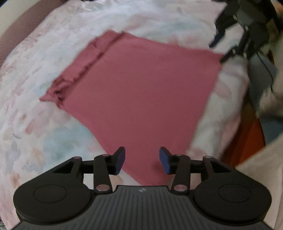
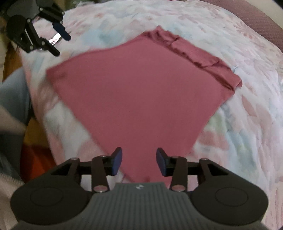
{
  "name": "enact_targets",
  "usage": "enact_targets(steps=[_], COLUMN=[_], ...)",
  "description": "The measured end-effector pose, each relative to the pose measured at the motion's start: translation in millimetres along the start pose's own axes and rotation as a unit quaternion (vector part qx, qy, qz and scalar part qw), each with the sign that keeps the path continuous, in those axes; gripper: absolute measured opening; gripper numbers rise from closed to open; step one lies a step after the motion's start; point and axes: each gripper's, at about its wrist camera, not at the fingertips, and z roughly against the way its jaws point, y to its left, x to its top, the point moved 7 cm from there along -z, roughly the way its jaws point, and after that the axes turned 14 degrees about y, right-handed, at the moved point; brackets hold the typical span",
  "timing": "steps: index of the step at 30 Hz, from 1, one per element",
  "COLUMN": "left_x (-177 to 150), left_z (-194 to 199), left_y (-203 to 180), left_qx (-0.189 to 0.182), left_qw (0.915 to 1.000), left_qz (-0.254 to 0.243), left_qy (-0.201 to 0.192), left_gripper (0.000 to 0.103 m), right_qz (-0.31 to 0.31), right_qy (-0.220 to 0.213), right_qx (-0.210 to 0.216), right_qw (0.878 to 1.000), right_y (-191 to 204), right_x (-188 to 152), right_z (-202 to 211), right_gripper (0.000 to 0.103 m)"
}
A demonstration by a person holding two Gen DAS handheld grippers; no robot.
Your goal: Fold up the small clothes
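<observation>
Left wrist: left tongs (image 1: 142,160) apart, nothing between the pads, over the near corner of the folded pink garment (image 1: 141,92). Garment lies flat on the floral bedspread (image 1: 31,99), gathered hem at its left edge. Right tongs (image 1: 228,44) top right, blurred, jaws apart.

Right wrist: right tongs (image 2: 139,161) apart, empty, above the pink garment (image 2: 138,92). Left tongs (image 2: 58,42) top left, clear of the cloth. Hem now on the right. No readable writing.

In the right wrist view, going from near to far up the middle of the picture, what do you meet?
Right gripper with open jaws → pink folded garment → its gathered waistband edge → floral bedspread.
</observation>
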Motion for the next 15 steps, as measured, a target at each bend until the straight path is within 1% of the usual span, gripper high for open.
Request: enact_targets(steps=[1, 2, 4, 7, 10, 11, 13, 15], left_x=[-5, -9, -16, -22, -28, -28, -28, -28], left_z=[-4, -8, -17, -33, -51, -57, -65, -70], left_y=[-7, -14, -27, -40, -48, -49, -50, -50], left_qx=[0.003, 0.009, 0.027, 0.065, 0.102, 0.115, 0.130, 0.141], left_qw=[0.9999, 0.9997, 0.9987, 0.9952, 0.9892, 0.9868, 0.9842, 0.9829], left_qz=[-0.008, -0.019, -0.040, -0.066, -0.092, -0.098, -0.103, -0.101], left_qy=[0.006, 0.011, 0.017, 0.031, 0.051, 0.058, 0.062, 0.062], left_gripper=[0.061, 0.062, 0.064, 0.066, 0.066, 0.066, 0.066, 0.066], right_qz=[0.009, 0.015, 0.029, 0.049, 0.075, 0.085, 0.107, 0.122], right_qy=[0.004, 0.009, 0.019, 0.026, 0.037, 0.044, 0.058, 0.061], right_qx=[-0.008, -0.016, -0.035, -0.058, -0.072, -0.084, -0.116, -0.130], right_qw=[1.000, 1.000, 0.999, 0.997, 0.994, 0.992, 0.986, 0.982], right_y=[3, 6, 11, 14, 20, 20, 18, 18], right_x=[-7, -13, -23, -29, -34, -36, -38, -40], right_z=[-2, -4, -8, -13, -21, -25, -37, -44], right_gripper=[0.042, 0.044, 0.045, 0.045, 0.045, 0.045, 0.042, 0.042])
